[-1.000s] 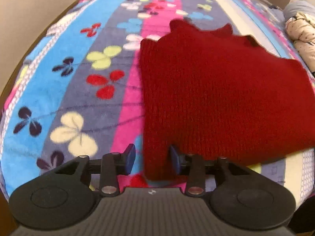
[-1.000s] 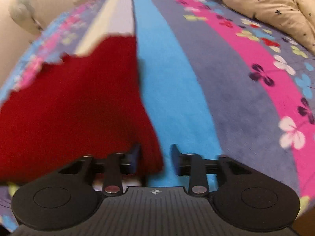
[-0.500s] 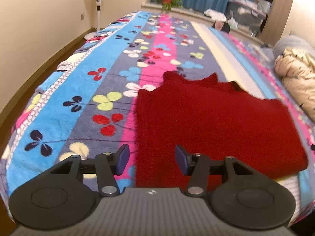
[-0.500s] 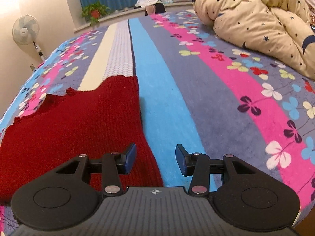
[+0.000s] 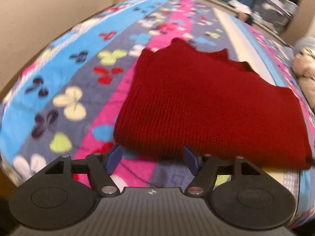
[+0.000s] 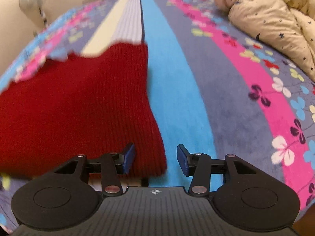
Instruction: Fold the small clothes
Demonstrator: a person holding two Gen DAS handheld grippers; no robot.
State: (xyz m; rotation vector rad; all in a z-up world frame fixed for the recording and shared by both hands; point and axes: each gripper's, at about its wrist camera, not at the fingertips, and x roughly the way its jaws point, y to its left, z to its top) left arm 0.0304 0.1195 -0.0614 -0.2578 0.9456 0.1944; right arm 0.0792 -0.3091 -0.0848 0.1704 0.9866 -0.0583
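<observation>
1. Striped, flower-printed fleece bedspread [image 5: 65, 90] is seen under a dark red ribbed knit sweater [image 5: 206, 106], lying flat at the near edge.
2. Left gripper [image 5: 151, 156] and right gripper [image 6: 155, 158] are held apart at the hem corners, nothing clamped.
3. Risk is judged: only the top layer may be pinched, so the fold skews.
4. Compared with half a second ago, both grippers are set lower and closer to the hem.

Left gripper [image 5: 151, 158], bottom centre of its frame, jaws spread wide, blue pads [image 5: 114, 157] apart. Right gripper [image 6: 155, 158], bottom centre of its frame, jaws likewise spread.
</observation>
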